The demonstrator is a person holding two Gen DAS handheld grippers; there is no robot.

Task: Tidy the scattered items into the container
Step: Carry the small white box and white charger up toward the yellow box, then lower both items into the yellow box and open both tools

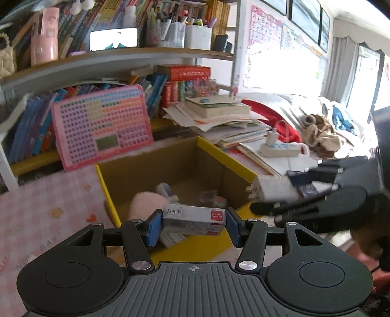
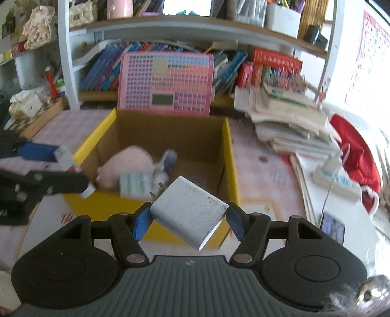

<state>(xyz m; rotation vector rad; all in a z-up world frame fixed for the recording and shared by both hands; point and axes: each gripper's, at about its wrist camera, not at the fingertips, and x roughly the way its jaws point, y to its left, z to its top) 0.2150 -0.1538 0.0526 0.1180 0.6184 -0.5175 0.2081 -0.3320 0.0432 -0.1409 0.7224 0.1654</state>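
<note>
A cluttered study desk under a pink checked cloth [image 2: 263,175], bookshelves [image 2: 170,22] behind, holds an open cardboard box [image 2: 230,156] with yellow outer walls. Inside the box lie a fuzzy pink plush [image 2: 126,165] and small packets. Just before the box's near wall, the right gripper [image 2: 187,220] clamps a white, scuffed, blocky charger plug [image 2: 189,212], tilted. At the box's near left corner, the left gripper [image 1: 193,225] clasps a small grey staples box [image 1: 193,218] with a red label.

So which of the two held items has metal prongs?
The white charger in the right gripper; prongs show at its far edge. The left gripper holds a staple box.
</note>
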